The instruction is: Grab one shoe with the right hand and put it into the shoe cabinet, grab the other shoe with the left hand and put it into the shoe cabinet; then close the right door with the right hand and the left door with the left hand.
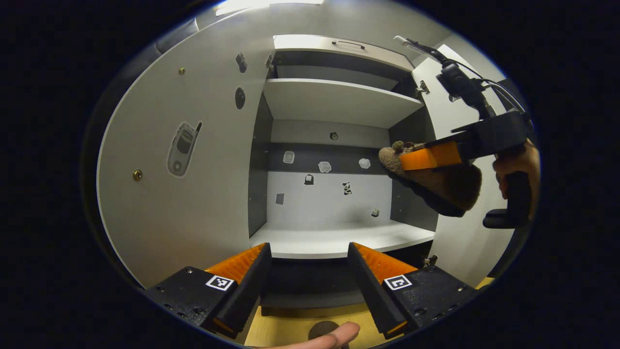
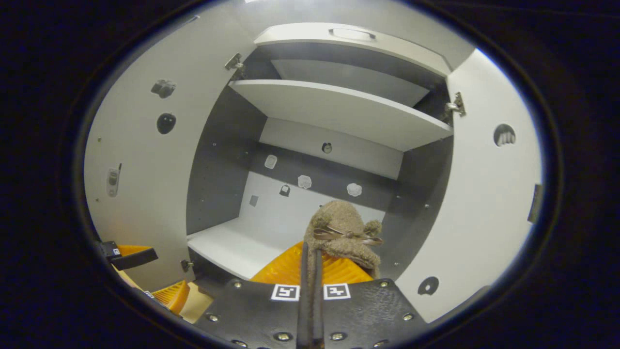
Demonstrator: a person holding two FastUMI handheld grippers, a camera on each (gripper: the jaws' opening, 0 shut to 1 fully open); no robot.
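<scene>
Shoe (image 2: 345, 231), brown and fuzzy, pinched between nearly closed fingers of right gripper (image 2: 310, 264), held in the air at the cabinet (image 1: 334, 102) opening, right side, above the lower shelf (image 1: 334, 240). Left gripper (image 1: 308, 271) spread wide, holding nothing, facing that shelf. Both doors (image 1: 193, 160) open.

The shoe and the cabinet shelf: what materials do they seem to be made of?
Shoe: fuzzy brown fabric, probably fleece or plush, with a nubby matte pile and a darker sole. Shelf: smooth matte white board, likely laminated wood, with flat faces and straight edges.
</scene>
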